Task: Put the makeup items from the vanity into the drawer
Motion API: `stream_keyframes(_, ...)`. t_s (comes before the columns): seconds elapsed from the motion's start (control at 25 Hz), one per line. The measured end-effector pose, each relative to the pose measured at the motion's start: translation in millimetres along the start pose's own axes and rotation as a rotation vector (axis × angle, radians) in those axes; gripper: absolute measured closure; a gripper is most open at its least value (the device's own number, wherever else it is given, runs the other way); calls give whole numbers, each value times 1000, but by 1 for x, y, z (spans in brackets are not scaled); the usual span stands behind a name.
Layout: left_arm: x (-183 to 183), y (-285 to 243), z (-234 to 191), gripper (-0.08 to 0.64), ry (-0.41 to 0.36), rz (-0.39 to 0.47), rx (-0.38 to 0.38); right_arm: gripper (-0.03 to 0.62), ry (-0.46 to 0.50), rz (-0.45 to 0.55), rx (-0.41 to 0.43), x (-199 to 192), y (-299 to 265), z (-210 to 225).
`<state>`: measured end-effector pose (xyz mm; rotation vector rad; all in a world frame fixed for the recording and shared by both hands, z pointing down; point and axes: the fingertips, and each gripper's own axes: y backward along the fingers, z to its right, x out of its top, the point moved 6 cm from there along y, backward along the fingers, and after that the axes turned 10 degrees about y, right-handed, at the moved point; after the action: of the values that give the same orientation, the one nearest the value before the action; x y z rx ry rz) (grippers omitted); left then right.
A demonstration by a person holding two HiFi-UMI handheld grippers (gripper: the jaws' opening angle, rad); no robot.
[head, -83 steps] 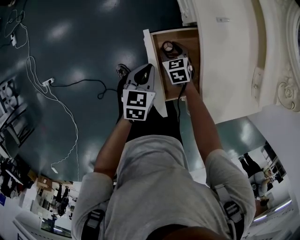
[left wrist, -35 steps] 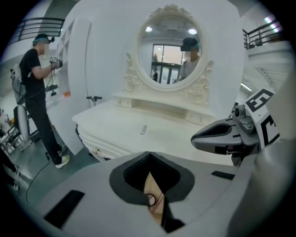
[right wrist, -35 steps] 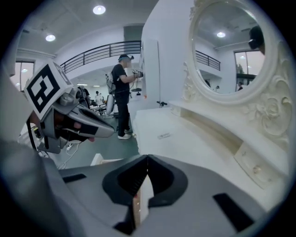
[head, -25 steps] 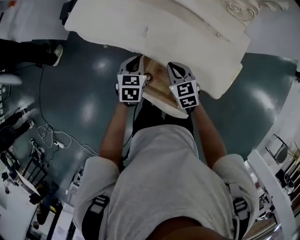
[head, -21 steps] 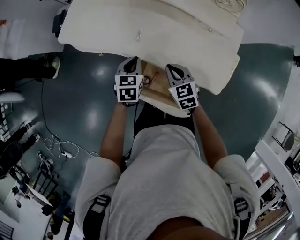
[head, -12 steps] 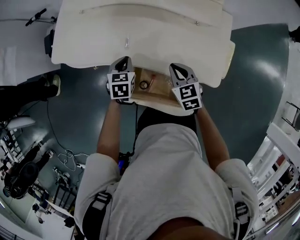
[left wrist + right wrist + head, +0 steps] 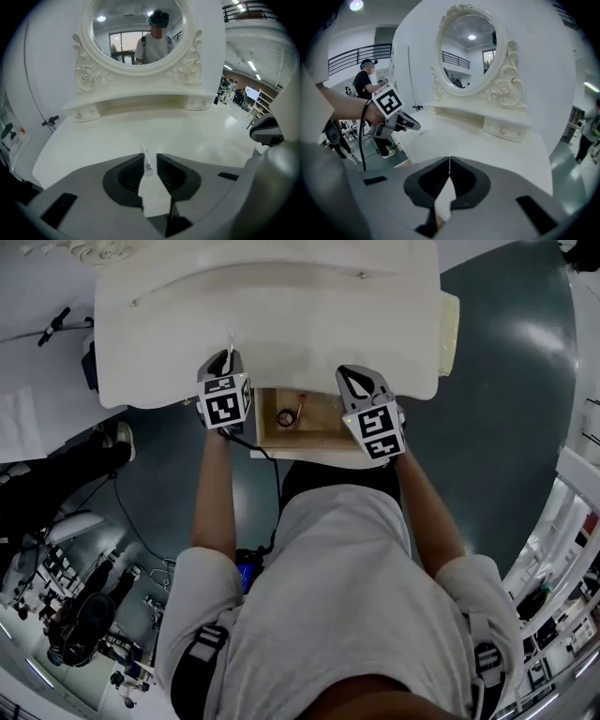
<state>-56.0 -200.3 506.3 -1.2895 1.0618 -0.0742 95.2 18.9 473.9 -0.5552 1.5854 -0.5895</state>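
The left gripper has its jaws slightly apart, having just been opening, and the pads press on nothing. A slim clear tube with a small printed label shows in the narrow gap between the jaw tips, low in the centre of the left gripper view. It lies flat on the white vanity top. In the right gripper view the tube sits just past those tips, left of centre.

The right gripper has its jaws pressed together with nothing between them. It hangs over the near edge of the vanity top.

In the head view both grippers are in the upper middle, one at each side of the open drawer. The drawer has a pale wooden floor and juts out from under the vanity top toward the person. On its left half lies a small dark ring-shaped item; what it is cannot be made out.

Beyond the vanity top stands an oval mirror in a carved white frame, filling the top of the left gripper view.
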Motion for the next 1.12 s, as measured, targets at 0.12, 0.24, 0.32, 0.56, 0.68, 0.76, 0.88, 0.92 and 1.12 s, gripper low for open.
stream_keyframes(0.12, 4, -14, -1, 402, -7, -50, -9, 577, -11, -5, -7, -3, 4, 3)
stream_keyframes(0.24, 7, -24, -2, 402, -22, -72, 2, 577, -15, -12, -12, -6, 6, 6)
stream_keyframes(0.32, 8, -28, -3, 402, -24, -80, 10, 577, -16, -12, -16, -6, 7, 9)
stream_keyframes(0.56, 6, -44, -9, 403, -18, -146, -11, 577, 5, -19, -29, 0, 4, 14)
stream_keyframes(0.68, 3, -47, -9, 410, 7, -169, -18, 577, 13, -22, -28, 0, 5, 16)
stream_keyframes(0.76, 1, -50, -6, 422, 16, -178, -38, 577, 20, -29, -27, -2, 6, 17)
stream_keyframes(0.88, 1, -52, -4, 460, 17, -195, -64, 577, 30, -41, -28, -1, 7, 17)
stream_keyframes(0.92, 1, -52, -4, 462, 14, -198, -66, 577, 33, -43, -28, 0, 9, 16)
stream_keyframes(1.12, 1, -48, -3, 492, 5, -181, -56, 577, 49, -52, -21, 1, 16, 14)
